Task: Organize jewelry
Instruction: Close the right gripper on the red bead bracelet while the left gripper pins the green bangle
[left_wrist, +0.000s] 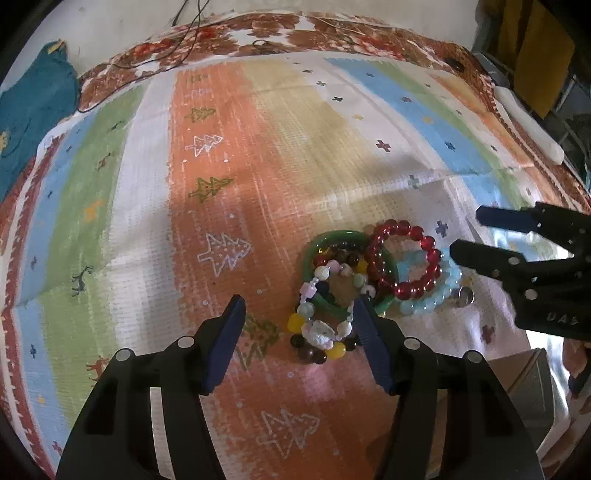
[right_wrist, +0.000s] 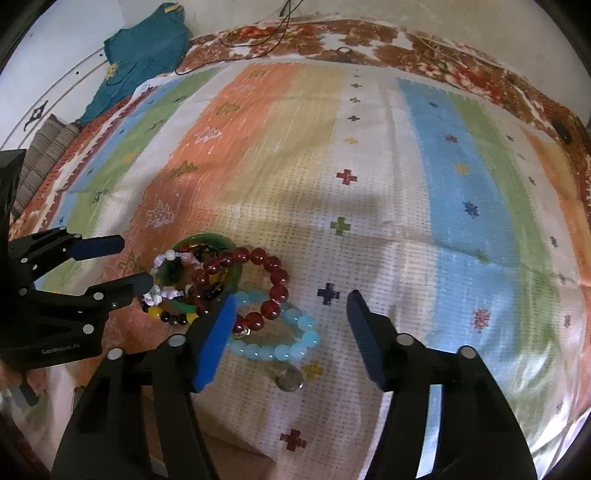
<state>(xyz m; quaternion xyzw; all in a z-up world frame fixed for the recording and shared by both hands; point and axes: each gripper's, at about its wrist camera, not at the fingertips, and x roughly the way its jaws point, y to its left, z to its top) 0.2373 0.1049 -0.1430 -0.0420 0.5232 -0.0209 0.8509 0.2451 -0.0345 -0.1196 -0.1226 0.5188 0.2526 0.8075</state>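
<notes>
Left wrist — bracelets (left_wrist: 369, 280) heaped, striped cloth (left_wrist: 258, 147)

The striped cloth (right_wrist: 369, 206) looks soft, rough and woven, the red beads (right_wrist: 273, 291) and green ring (left_wrist: 314, 254) look shiny and smooth like glass, and the left gripper (left_wrist: 299, 314) is dull black plastic with blue pads.
</notes>
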